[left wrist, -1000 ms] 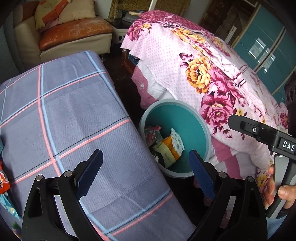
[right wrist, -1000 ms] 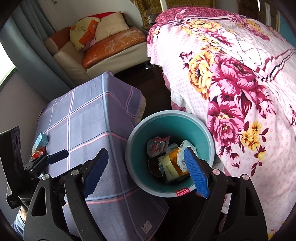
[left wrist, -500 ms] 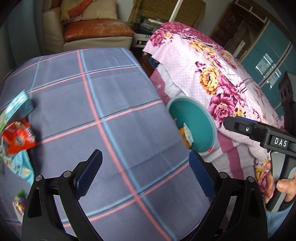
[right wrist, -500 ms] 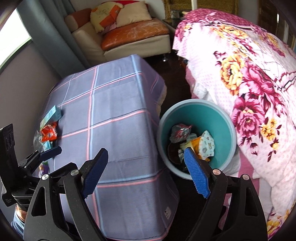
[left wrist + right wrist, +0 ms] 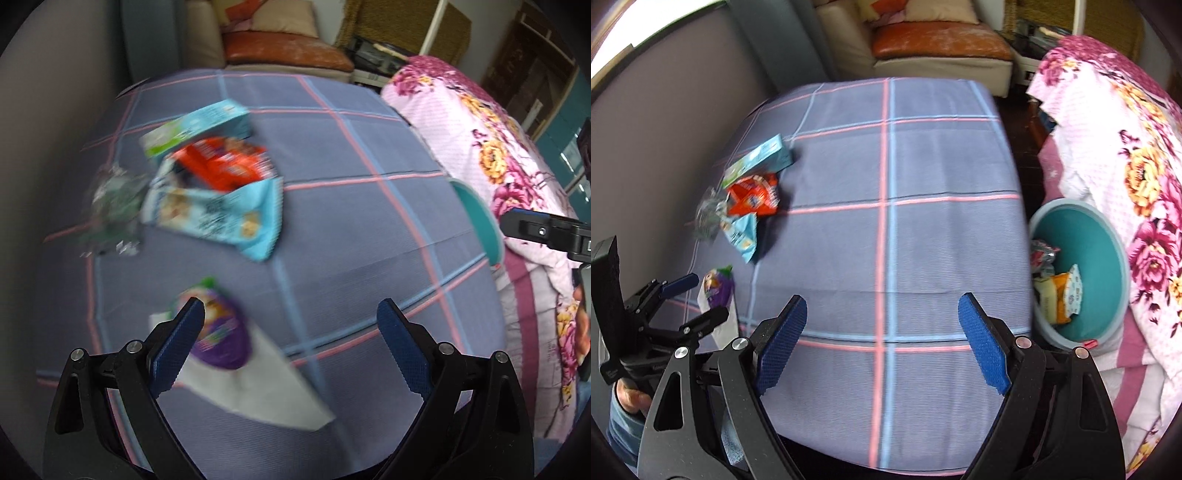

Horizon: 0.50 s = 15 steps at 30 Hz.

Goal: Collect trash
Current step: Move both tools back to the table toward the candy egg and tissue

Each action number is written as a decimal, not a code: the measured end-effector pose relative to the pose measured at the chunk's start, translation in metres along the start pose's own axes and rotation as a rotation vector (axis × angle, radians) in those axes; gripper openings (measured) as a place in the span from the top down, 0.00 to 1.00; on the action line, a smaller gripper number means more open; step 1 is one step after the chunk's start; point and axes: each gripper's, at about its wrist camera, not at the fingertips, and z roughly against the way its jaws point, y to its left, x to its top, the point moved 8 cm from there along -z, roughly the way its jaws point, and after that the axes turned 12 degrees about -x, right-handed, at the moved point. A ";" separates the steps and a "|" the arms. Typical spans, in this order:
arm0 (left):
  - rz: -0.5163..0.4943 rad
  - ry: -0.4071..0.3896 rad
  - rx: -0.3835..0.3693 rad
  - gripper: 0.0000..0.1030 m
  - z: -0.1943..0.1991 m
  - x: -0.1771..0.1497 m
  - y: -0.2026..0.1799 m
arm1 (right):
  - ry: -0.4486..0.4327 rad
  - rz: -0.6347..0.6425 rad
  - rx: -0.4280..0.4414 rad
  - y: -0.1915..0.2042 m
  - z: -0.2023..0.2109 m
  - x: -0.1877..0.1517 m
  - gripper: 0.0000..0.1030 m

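Trash lies on the plaid-covered table [image 5: 369, 229] [image 5: 923, 229]: a light blue box [image 5: 199, 125] [image 5: 761, 157], an orange wrapper [image 5: 225, 166] [image 5: 753, 195], a blue snack bag [image 5: 221, 218] [image 5: 740, 234], a clear crumpled wrapper [image 5: 110, 210] [image 5: 709, 214], and a purple packet [image 5: 221, 339] [image 5: 718, 286] on a white paper [image 5: 266, 387]. My left gripper [image 5: 291, 347] [image 5: 692, 299] hangs open over the purple packet, gripping nothing. My right gripper [image 5: 882, 343] is open over bare cloth. The teal bin [image 5: 1108, 266] [image 5: 480, 218] beside the table holds several wrappers.
A bed with a pink floral cover [image 5: 1137, 155] [image 5: 498, 155] flanks the bin on the right. A cream sofa with an orange cushion [image 5: 938, 37] [image 5: 284, 48] stands beyond the table. A grey wall [image 5: 665, 129] runs along the table's left side.
Both grippers swung left from over the bin to over the table. The trash pile came into the left wrist view, and the bin slid to the right edge.
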 end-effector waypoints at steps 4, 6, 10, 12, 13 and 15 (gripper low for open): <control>0.033 -0.003 0.010 0.21 0.007 -0.012 0.031 | 0.039 0.060 0.019 0.034 -0.012 -0.009 0.22; 0.052 0.009 0.000 0.32 0.006 -0.014 0.040 | 0.060 0.087 0.025 0.049 -0.019 -0.016 0.22; 0.055 0.020 -0.005 0.34 0.002 -0.016 0.051 | 0.090 0.119 0.030 0.068 -0.028 -0.023 0.22; 0.055 0.025 -0.009 0.34 -0.003 -0.015 0.050 | 0.103 0.128 0.033 0.075 -0.032 -0.026 0.22; 0.051 0.027 -0.009 0.34 -0.005 -0.015 0.051 | 0.106 0.132 0.033 0.078 -0.033 -0.027 0.22; 0.026 0.029 -0.012 0.51 -0.008 -0.016 0.049 | 0.114 0.143 0.037 0.085 -0.036 -0.029 0.22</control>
